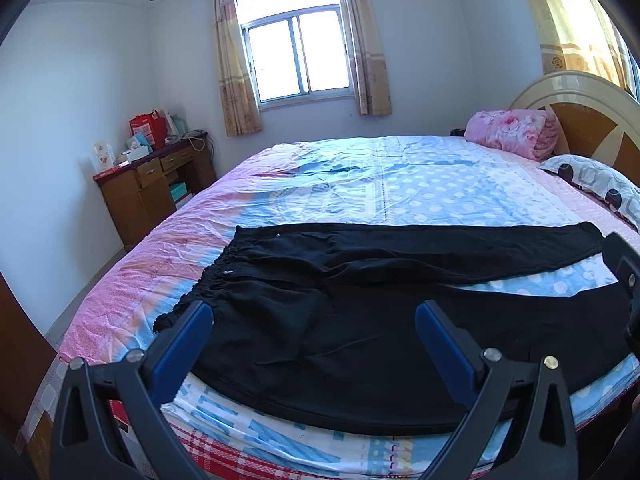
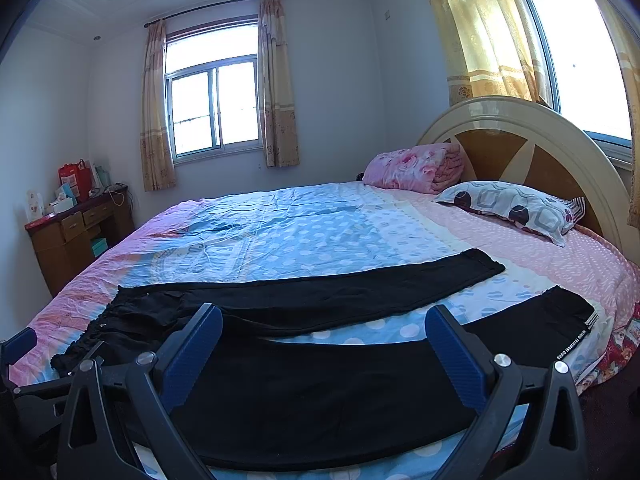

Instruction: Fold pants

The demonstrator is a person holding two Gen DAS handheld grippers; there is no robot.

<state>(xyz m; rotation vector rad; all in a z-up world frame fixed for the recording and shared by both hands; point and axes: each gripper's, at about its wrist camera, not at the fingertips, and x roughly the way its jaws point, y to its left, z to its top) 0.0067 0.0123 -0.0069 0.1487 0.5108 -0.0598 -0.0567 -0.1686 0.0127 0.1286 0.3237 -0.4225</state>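
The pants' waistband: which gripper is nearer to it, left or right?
Left. The left gripper hovers at the waistband end; the right gripper is over the near leg, further toward the cuffs.

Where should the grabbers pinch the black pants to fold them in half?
Probably the near edge. The pants lie flat on the bed, legs apart. The left gripper, open, could pinch the near waistband corner; the right gripper, open, the near leg's cuff. Then lift that leg over onto the far leg.

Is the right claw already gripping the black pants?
No: the right claw hangs open above the black pants, which lie flat on the bed.
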